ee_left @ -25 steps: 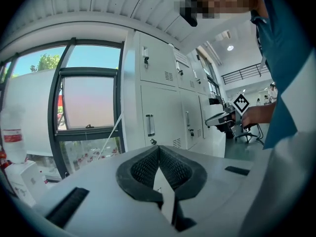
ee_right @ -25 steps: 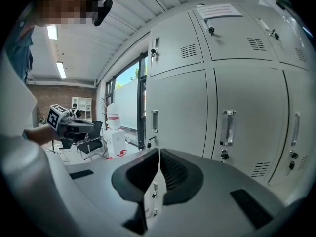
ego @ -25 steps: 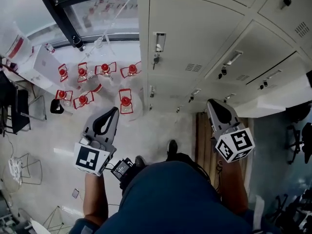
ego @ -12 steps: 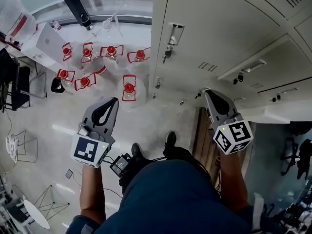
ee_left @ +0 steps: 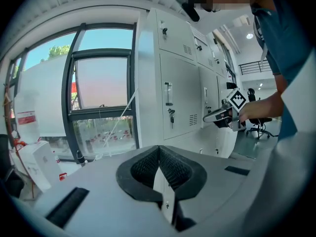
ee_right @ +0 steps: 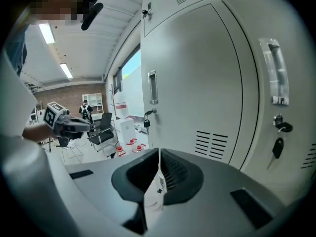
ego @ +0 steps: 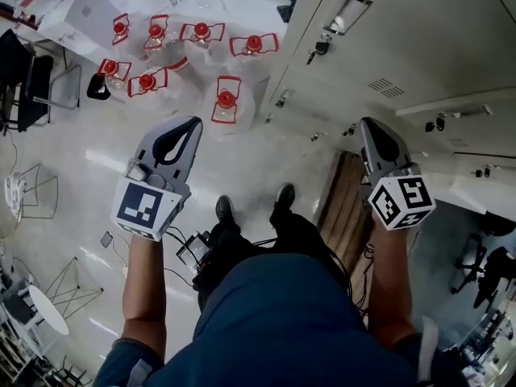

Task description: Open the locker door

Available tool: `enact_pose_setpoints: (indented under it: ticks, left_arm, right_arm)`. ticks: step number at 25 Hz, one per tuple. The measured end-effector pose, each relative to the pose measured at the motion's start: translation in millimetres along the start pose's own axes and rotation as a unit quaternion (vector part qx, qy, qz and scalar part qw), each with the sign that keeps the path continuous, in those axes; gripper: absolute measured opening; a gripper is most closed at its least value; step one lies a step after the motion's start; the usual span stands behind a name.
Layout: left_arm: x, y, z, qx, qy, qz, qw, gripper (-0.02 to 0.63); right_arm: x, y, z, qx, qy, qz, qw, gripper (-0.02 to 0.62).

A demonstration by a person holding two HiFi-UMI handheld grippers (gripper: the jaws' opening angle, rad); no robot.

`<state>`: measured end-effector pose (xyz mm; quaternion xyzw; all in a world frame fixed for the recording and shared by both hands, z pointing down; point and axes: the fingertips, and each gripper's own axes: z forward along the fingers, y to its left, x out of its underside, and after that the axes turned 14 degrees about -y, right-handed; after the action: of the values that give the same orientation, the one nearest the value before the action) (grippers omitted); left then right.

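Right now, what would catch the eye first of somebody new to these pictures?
A wall of pale lockers fills the head view's upper right, a key hanging in one door's lock. Clear jugs with red caps cluster on the floor at upper left. Below, the left gripper and right gripper point forward, both shut and empty.

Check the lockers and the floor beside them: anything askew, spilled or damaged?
Nothing stands out. The locker doors sit shut and flush, keys hang in their locks, and the red-capped water jugs appear upright on the floor, with no spill visible.
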<state>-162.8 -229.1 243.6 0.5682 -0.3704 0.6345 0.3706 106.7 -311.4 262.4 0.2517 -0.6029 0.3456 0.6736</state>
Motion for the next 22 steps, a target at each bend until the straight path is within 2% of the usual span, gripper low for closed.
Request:
enact_pose_setpoints:
  ticks: [10, 22]
  left_arm:
    - [64, 3, 6, -0.01, 0.034, -0.021, 0.9991, 0.017]
    - [145, 4, 15, -0.025, 0.067, -0.046, 0.9964, 0.017]
  right_arm:
    - [83, 0, 44, -0.023, 0.041, 0.018, 0.999, 0.038]
    - [192, -13, 94, -0.032, 0.077, 0.037, 0.996, 0.038]
